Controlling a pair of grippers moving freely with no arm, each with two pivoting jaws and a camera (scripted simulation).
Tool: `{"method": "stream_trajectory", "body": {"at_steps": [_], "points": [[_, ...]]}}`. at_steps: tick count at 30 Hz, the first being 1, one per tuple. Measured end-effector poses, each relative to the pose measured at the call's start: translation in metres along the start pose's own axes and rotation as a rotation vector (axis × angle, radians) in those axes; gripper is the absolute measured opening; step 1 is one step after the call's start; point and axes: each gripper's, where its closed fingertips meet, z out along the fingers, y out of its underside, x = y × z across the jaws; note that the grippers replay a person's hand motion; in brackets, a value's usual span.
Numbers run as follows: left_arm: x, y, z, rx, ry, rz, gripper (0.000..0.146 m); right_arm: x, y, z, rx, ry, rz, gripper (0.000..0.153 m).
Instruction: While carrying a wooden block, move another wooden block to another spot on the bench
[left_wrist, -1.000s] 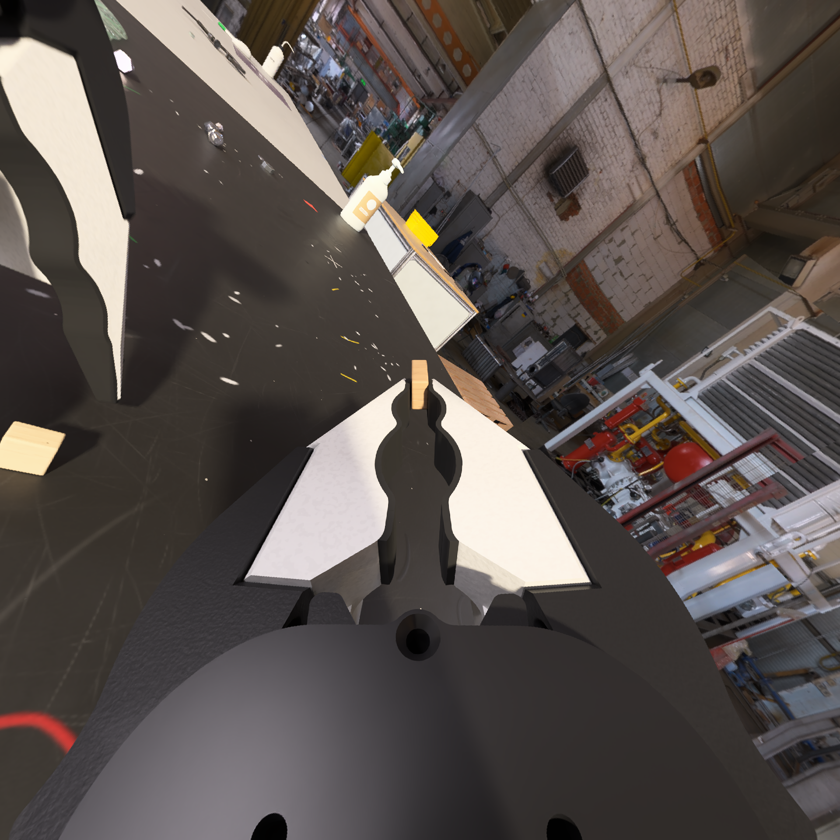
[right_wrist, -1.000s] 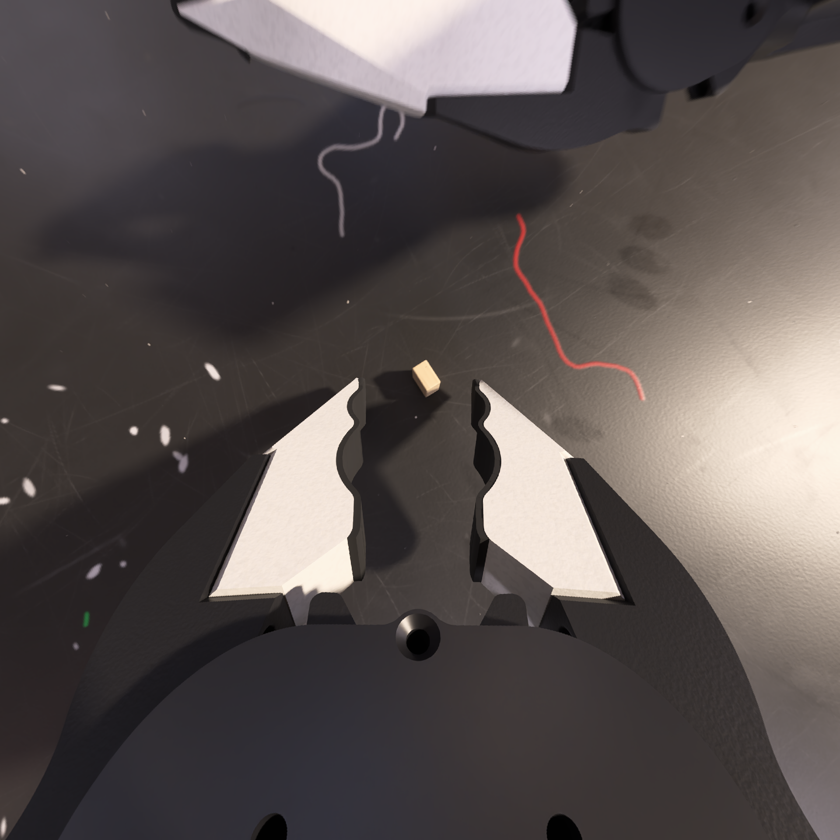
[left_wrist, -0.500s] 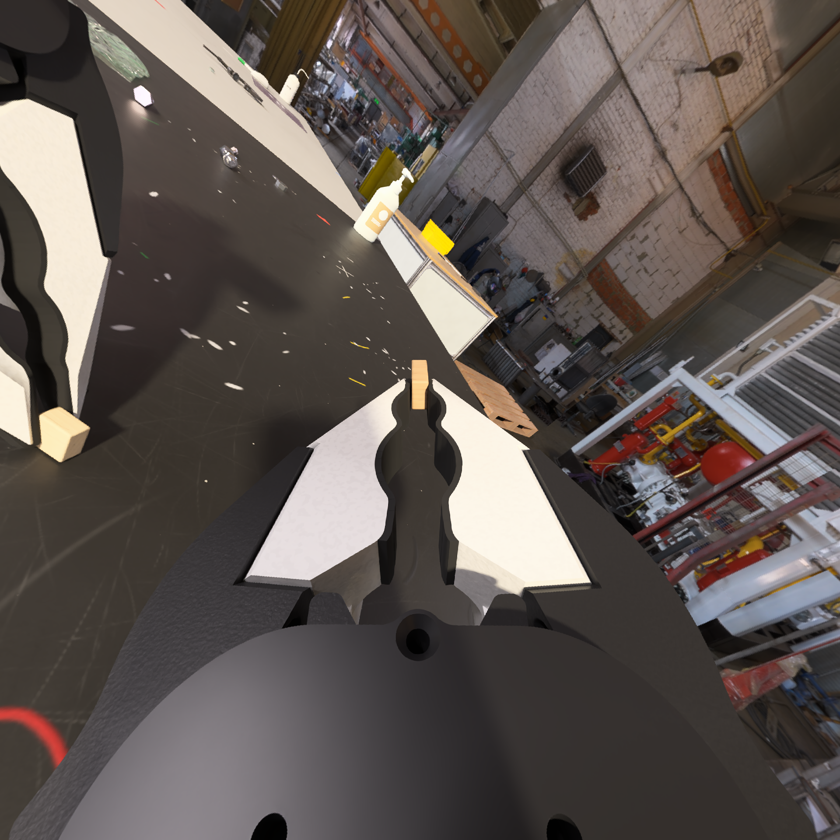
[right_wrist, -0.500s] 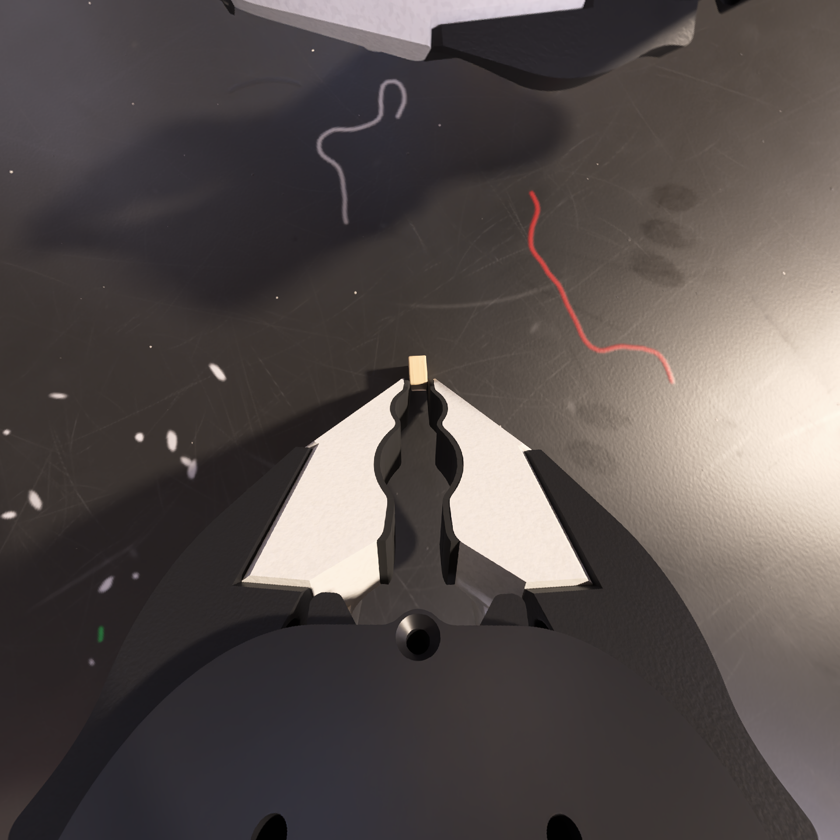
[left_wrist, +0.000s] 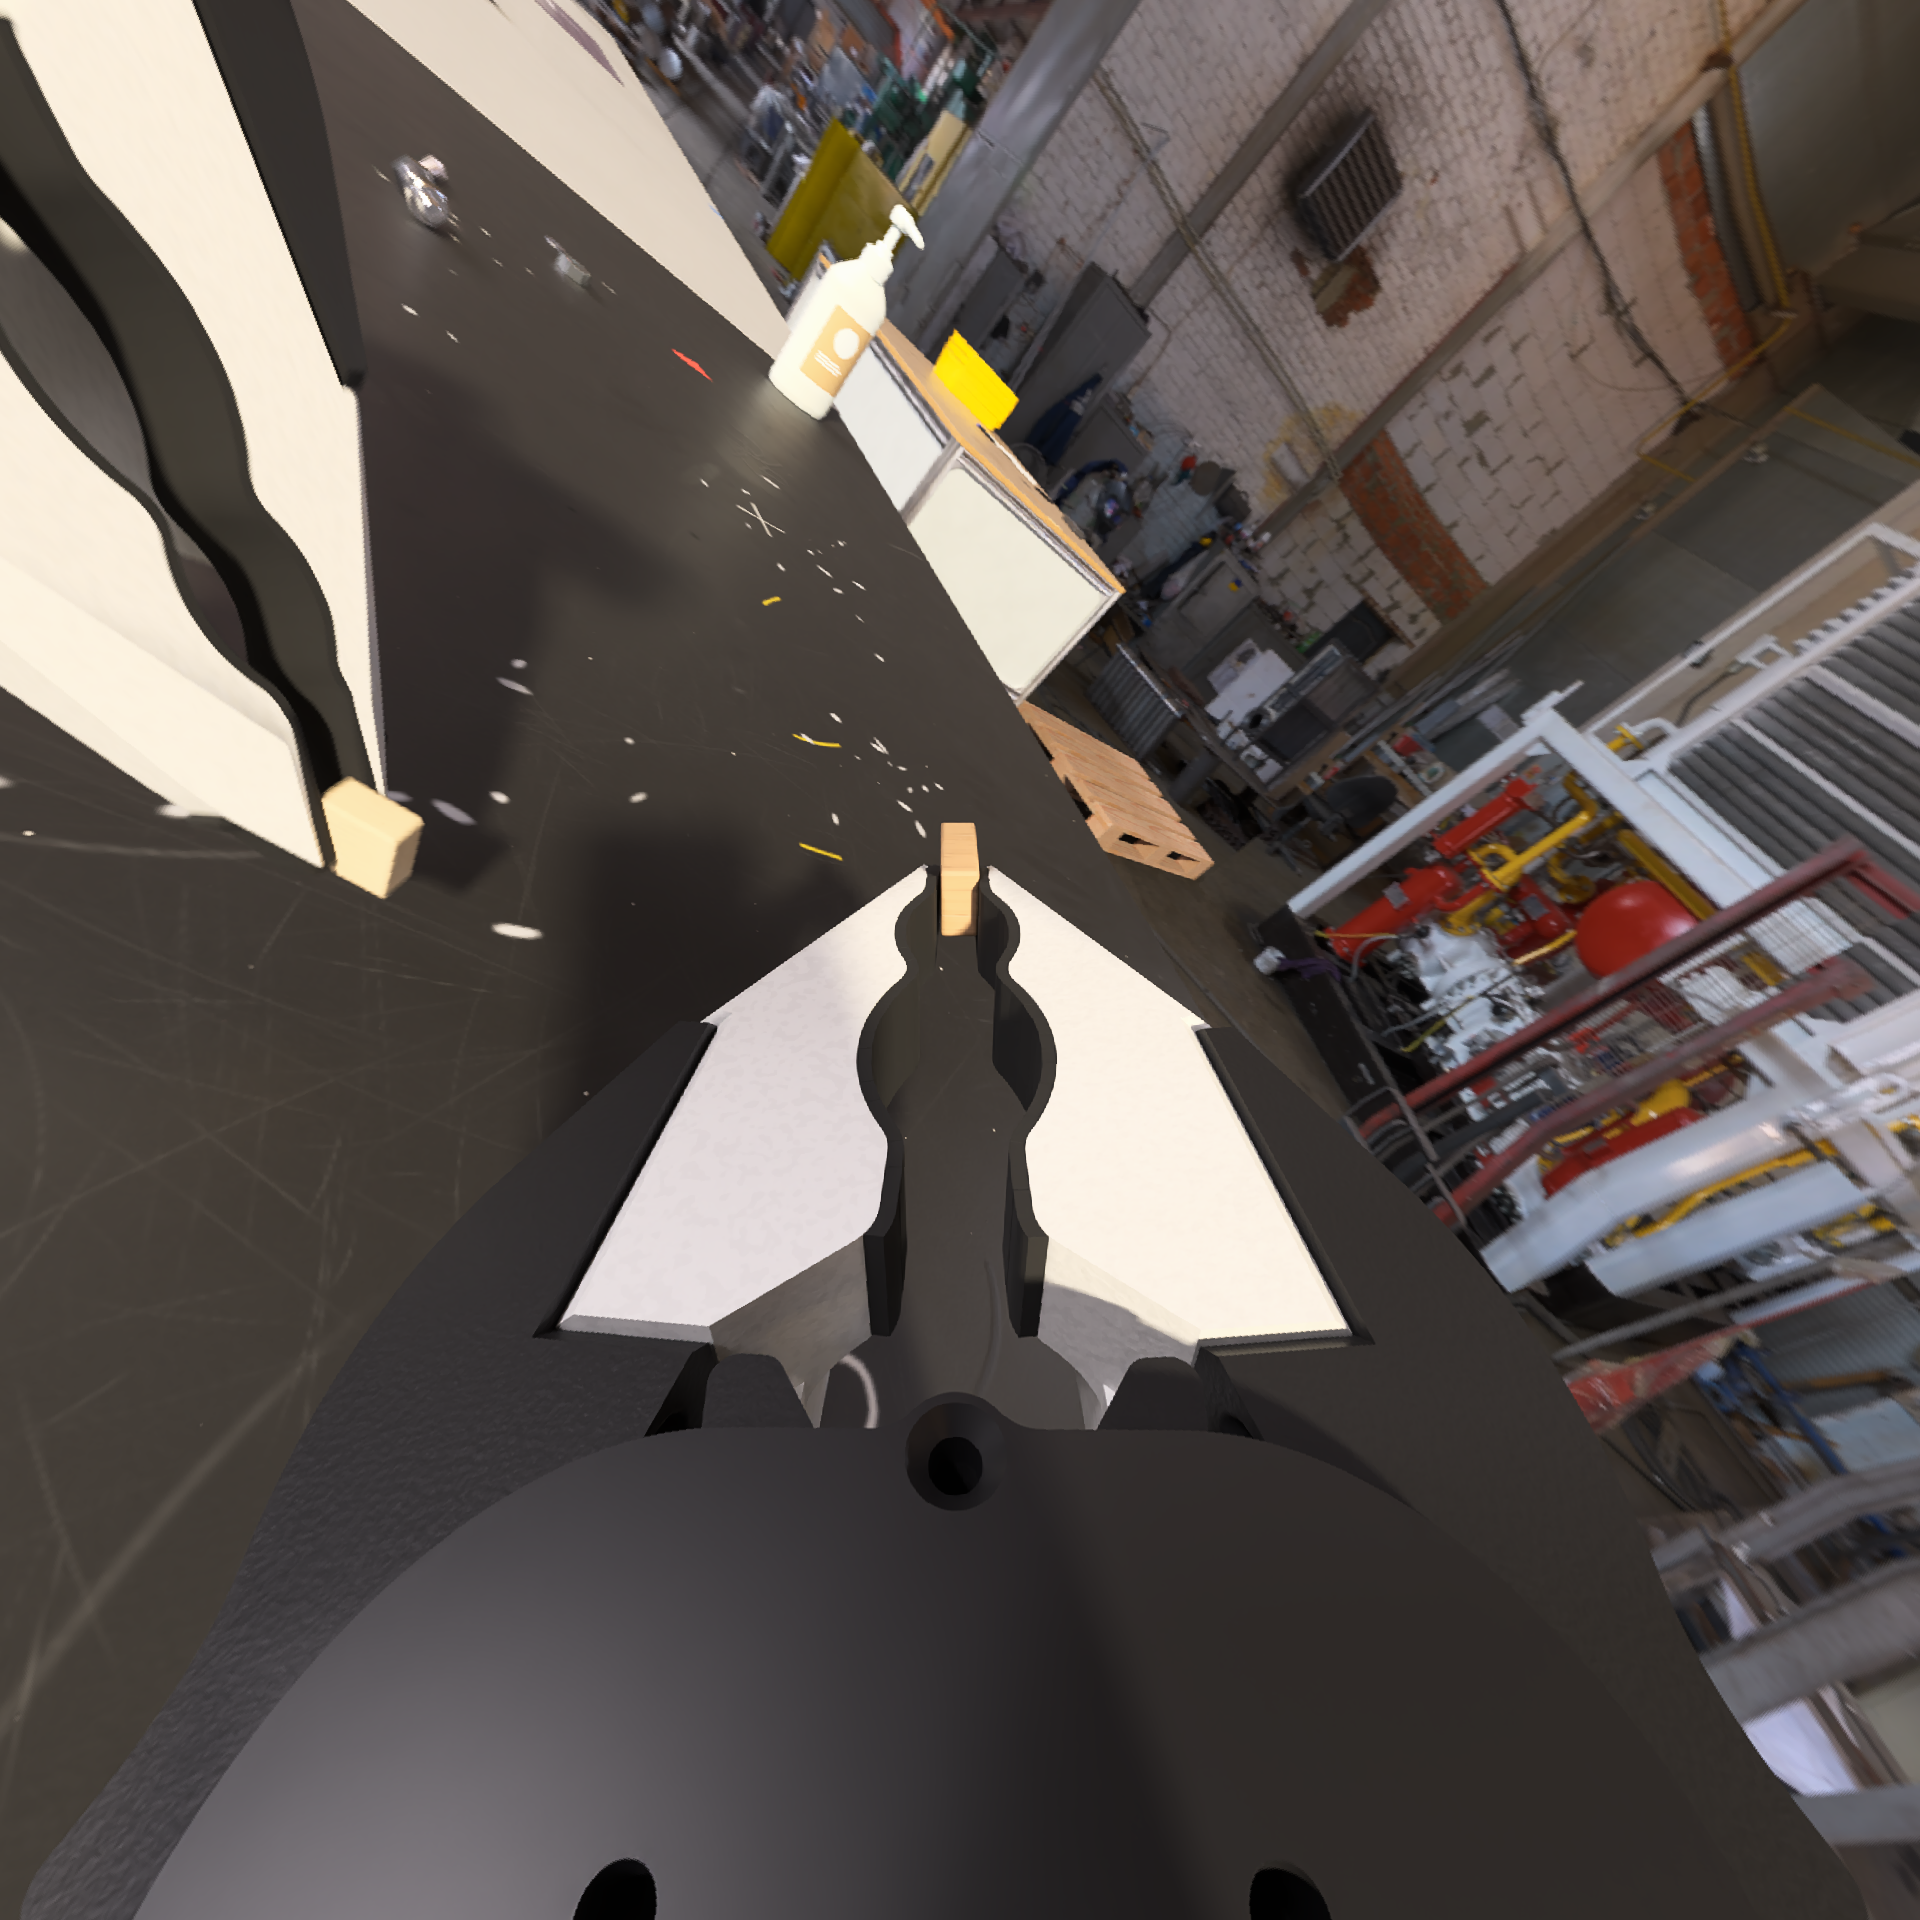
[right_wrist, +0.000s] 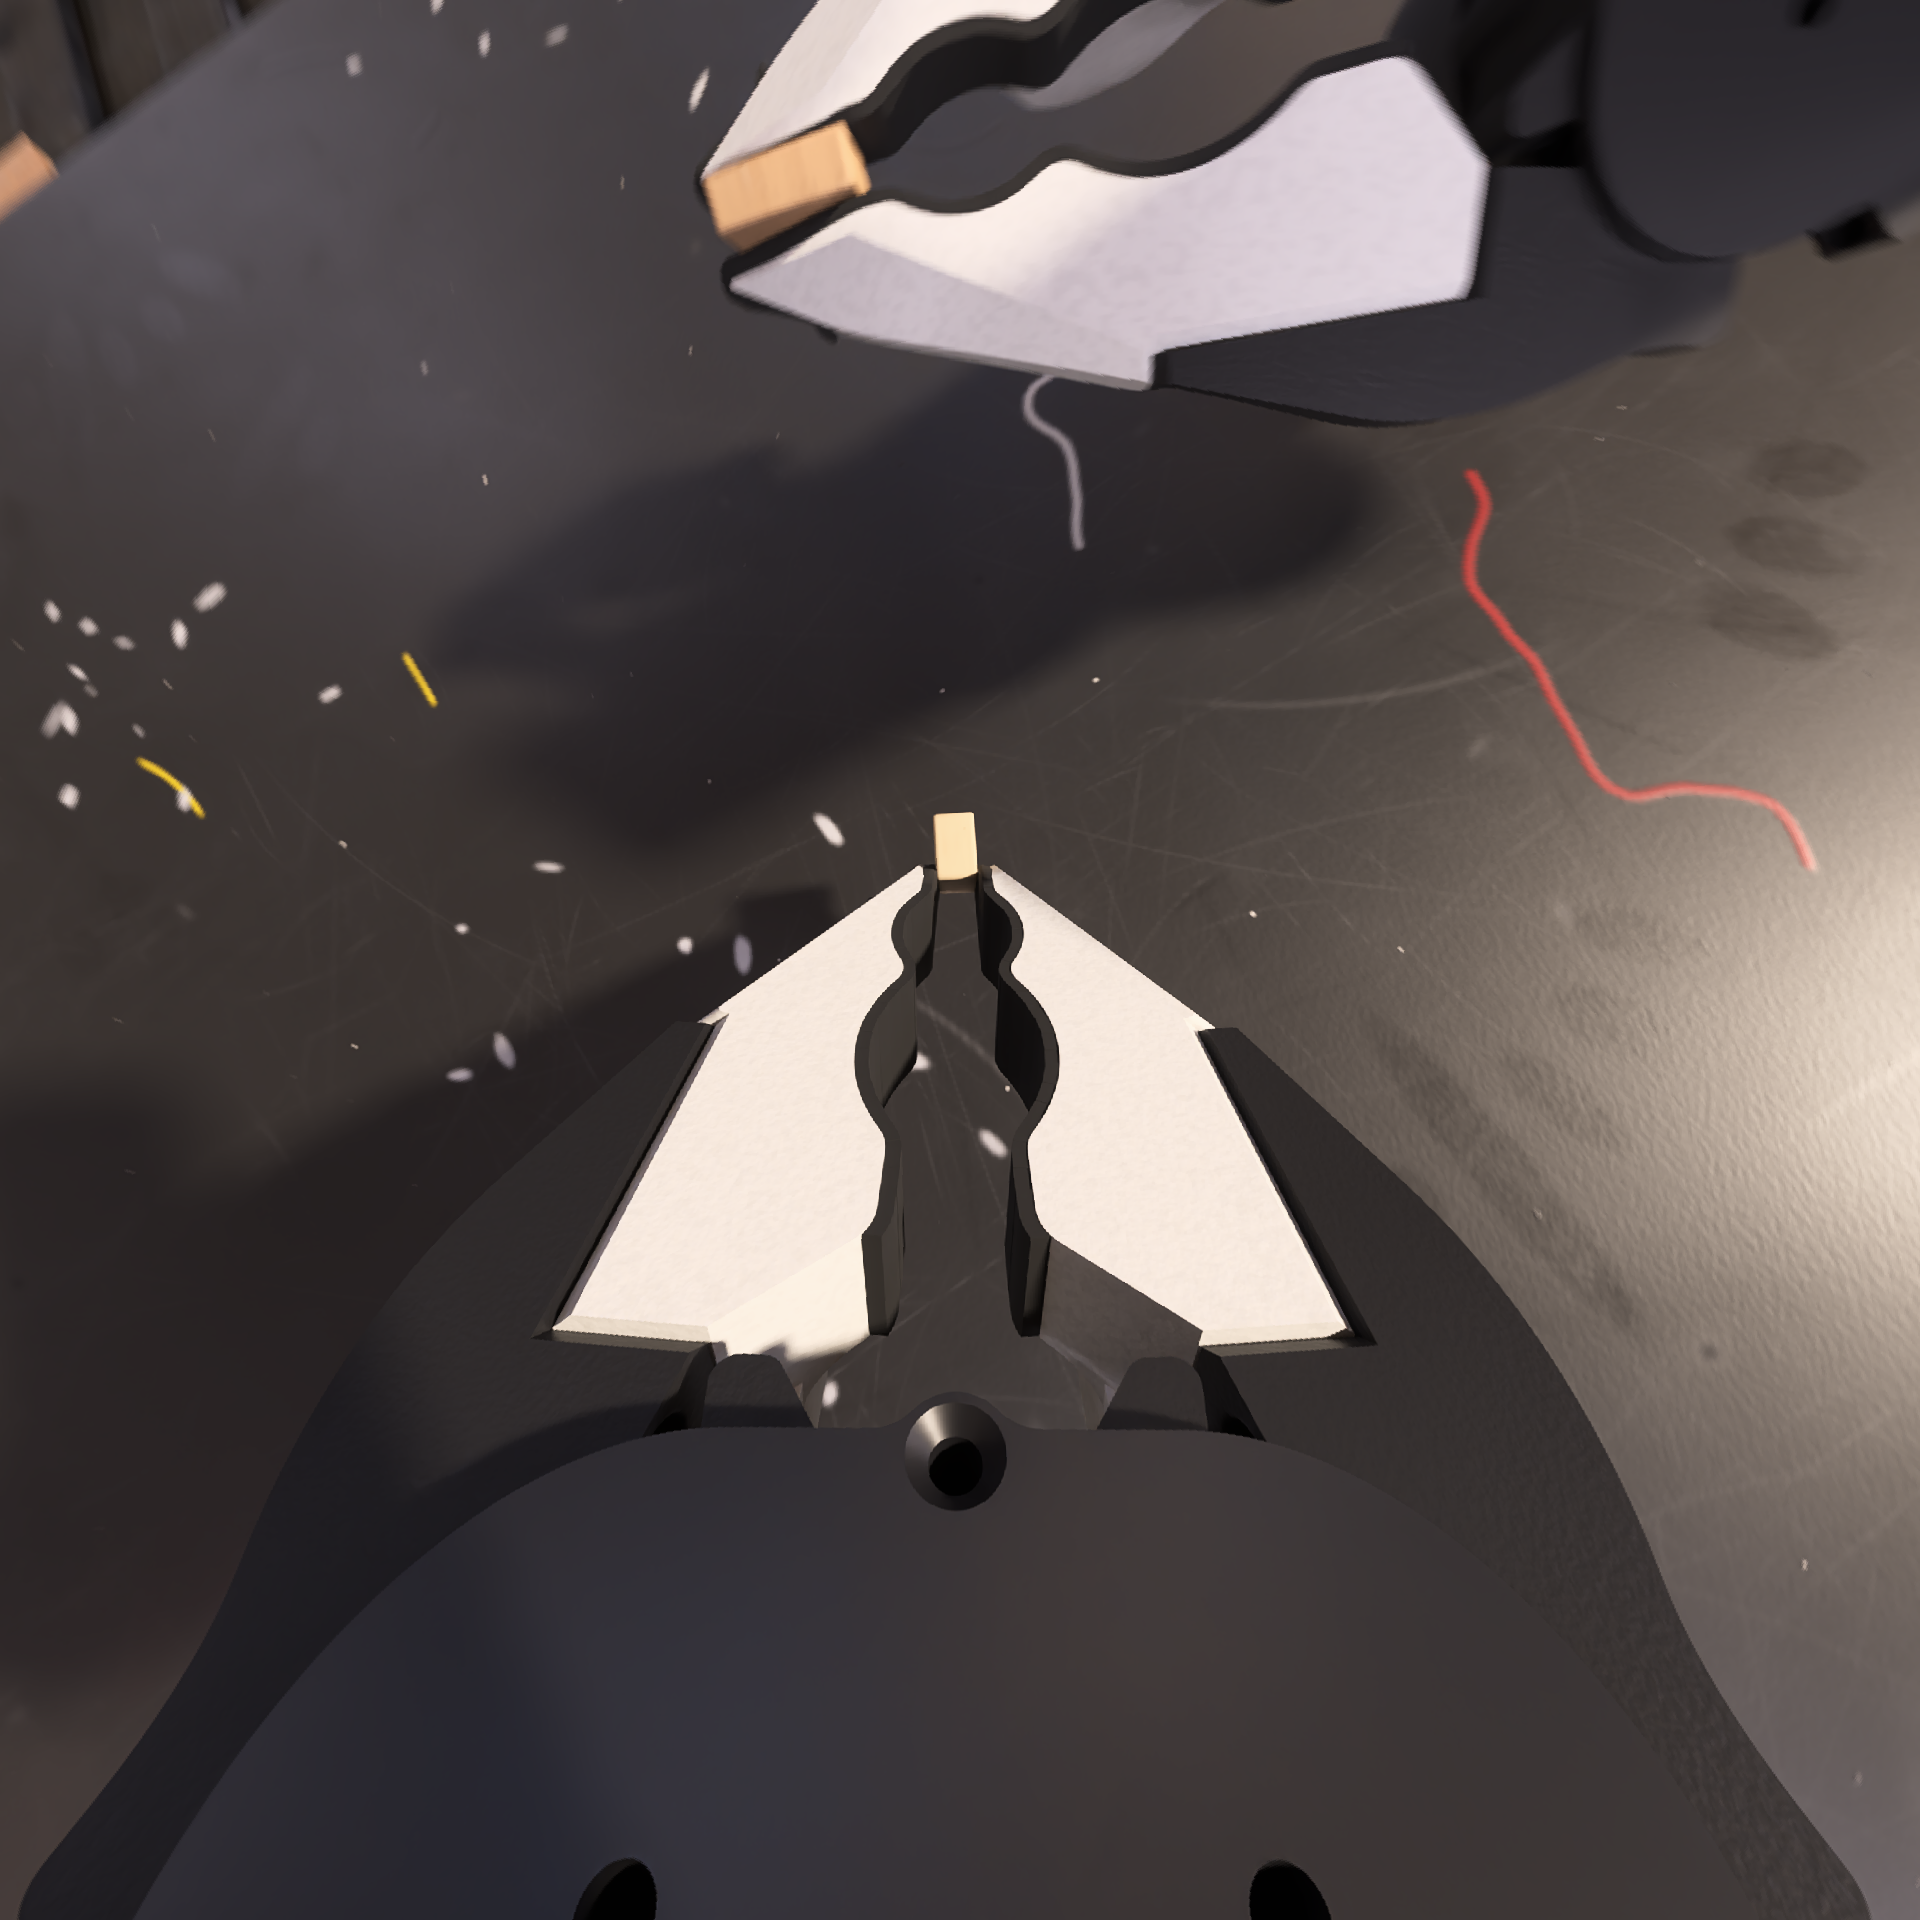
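Note:
My left gripper (left_wrist: 957, 883) is shut on a tan wooden block (left_wrist: 957, 878) that sticks out past its tips, held above the dark bench (left_wrist: 582, 540). In the right wrist view this gripper (right_wrist: 748, 197) and its block (right_wrist: 787, 193) show at the top. My right gripper (right_wrist: 956, 873) is shut on a paler small wooden block (right_wrist: 954, 846) and holds it over the bench (right_wrist: 1351, 935). In the left wrist view the right gripper (left_wrist: 343, 821) stands at the far left with its block (left_wrist: 371, 835) at its tips, near the bench surface.
A pump bottle (left_wrist: 837, 332) stands near the bench's far edge. A red cord (right_wrist: 1558, 696) and a grey cord (right_wrist: 1062, 457) lie on the bench with white and yellow flecks (right_wrist: 166, 779). The bench edge (left_wrist: 1039, 748) drops to the workshop floor on the right.
My right gripper shut on the pale block and has carried it left across the bench. The left gripper has kept its block and now shows closer in the right wrist view.

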Motion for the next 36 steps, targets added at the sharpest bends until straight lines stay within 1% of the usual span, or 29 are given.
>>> {"method": "stream_trajectory", "body": {"at_steps": [1,4,8,11,12,16,20,24,28,30,33,36], "points": [[0.000,0.000,0.000,-0.007,0.015,-0.006,0.006,-0.001,0.002,0.005,-0.017,0.003,-0.028,0.007],[0.003,-0.001,-0.003,-0.030,0.104,-0.047,0.005,-0.001,0.011,0.009,-0.076,0.072,-0.122,0.007],[-0.004,-0.014,-0.015,-0.023,0.199,-0.066,0.006,-0.009,0.017,0.010,-0.087,0.094,-0.137,0.007],[-0.008,-0.020,-0.019,-0.050,0.262,-0.080,0.005,-0.008,0.026,0.010,-0.155,0.147,-0.091,0.007],[-0.011,-0.020,-0.017,-0.075,0.263,-0.080,0.005,-0.011,0.028,0.009,-0.150,0.133,-0.059,0.007],[-0.018,-0.022,-0.008,-0.117,0.248,-0.060,0.005,-0.022,0.031,0.000,-0.041,0.053,0.046,0.007],[-0.022,-0.026,-0.002,-0.133,0.262,-0.050,0.005,-0.022,0.032,-0.019,-0.002,0.067,0.146,0.007],[-0.032,-0.035,0.007,-0.186,0.307,-0.029,0.005,-0.034,0.047,-0.033,-0.009,0.168,0.236,0.007],[-0.045,-0.050,0.019,-0.242,0.395,-0.013,0.005,-0.052,0.059,-0.043,0.022,0.317,0.267,0.007],[-0.053,-0.057,0.024,-0.285,0.437,-0.007,0.005,-0.060,0.069,-0.047,-0.005,0.370,0.269,0.007],[-0.068,-0.065,0.031,-0.370,0.469,0.004,0.005,-0.068,0.082,-0.049,-0.054,0.395,0.302,0.007],[-0.079,-0.067,0.037,-0.435,0.474,0.008,0.005,-0.073,0.089,-0.050,-0.044,0.408,0.340,0.007]]}}
